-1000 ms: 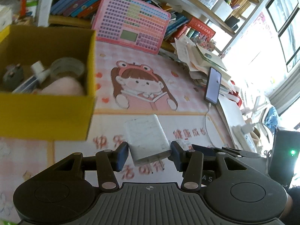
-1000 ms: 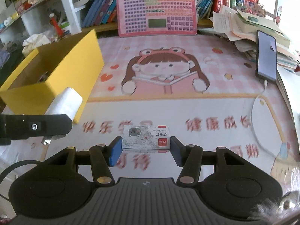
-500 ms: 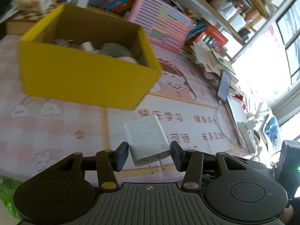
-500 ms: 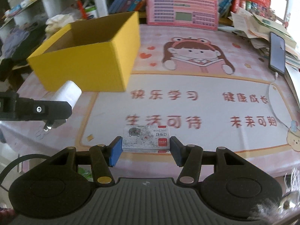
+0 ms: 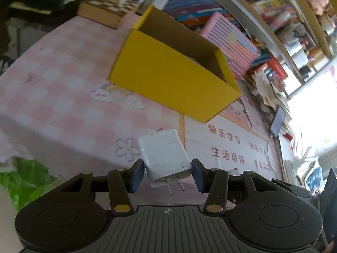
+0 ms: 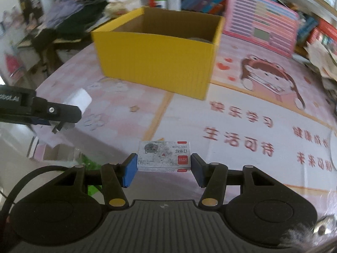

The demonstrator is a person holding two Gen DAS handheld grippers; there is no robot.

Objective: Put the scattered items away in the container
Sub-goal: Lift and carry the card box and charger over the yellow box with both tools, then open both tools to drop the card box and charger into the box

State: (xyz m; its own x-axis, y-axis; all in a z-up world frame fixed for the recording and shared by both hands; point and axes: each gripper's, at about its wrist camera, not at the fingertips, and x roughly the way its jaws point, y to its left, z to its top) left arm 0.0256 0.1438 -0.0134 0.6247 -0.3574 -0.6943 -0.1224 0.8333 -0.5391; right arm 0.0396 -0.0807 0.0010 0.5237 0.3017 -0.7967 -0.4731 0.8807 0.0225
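Observation:
My left gripper is shut on a white plug charger, prongs toward the camera, held above the table's near-left edge. The open yellow cardboard box stands ahead and up to the right of it. My right gripper is shut on a small white staple box with a red label. The yellow box stands ahead, slightly left. The left gripper with the charger shows at the left of the right wrist view. Something grey lies inside the box, mostly hidden.
A pink checked cloth and a cartoon girl mat cover the table. A pink toy keyboard leans at the back. A phone and paper stacks lie far right. Green bag below the table edge.
Both grippers have pulled back and left from the box, still holding their items. The box now sits farther away, and the table's near-left edge has come into view.

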